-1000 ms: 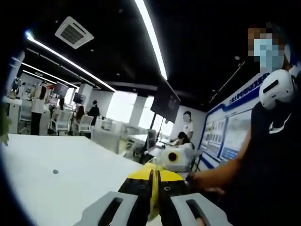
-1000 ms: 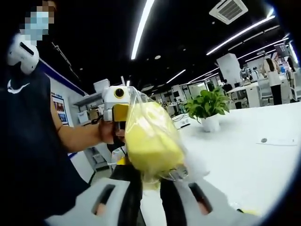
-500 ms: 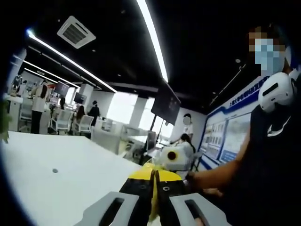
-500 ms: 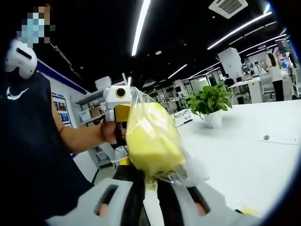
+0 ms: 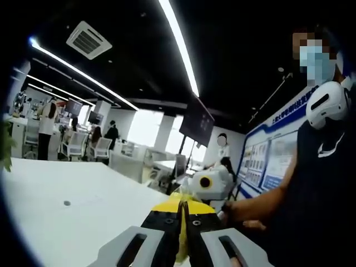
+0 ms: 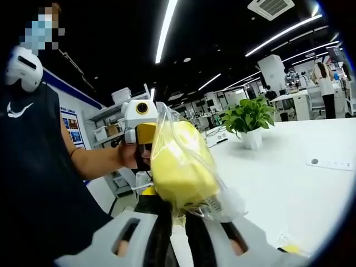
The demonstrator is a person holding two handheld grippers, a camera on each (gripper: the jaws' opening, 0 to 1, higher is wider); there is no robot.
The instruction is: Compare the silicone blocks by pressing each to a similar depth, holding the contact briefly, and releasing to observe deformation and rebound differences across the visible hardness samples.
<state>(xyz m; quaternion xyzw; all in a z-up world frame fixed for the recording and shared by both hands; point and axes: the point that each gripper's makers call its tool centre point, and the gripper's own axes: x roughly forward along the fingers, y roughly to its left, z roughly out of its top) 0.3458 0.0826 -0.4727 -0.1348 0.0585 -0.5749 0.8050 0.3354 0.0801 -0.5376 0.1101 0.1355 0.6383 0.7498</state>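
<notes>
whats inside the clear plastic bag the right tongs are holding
A yellow block fills most of the clear plastic bag. The right tongs pinch the bag's lower end, hiding the block's bottom edge. Its far side can't be seen.

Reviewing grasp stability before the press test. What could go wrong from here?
1. The yellow block sits inside a clear plastic bag, held in the air. The right gripper seems to pinch mostly the bag's lower edge, so the block might slide or swing.
2. The left gripper grips the same bag from the far side; pulling apart could tear the film.
3. The film may mask deformation and rebound.
</notes>
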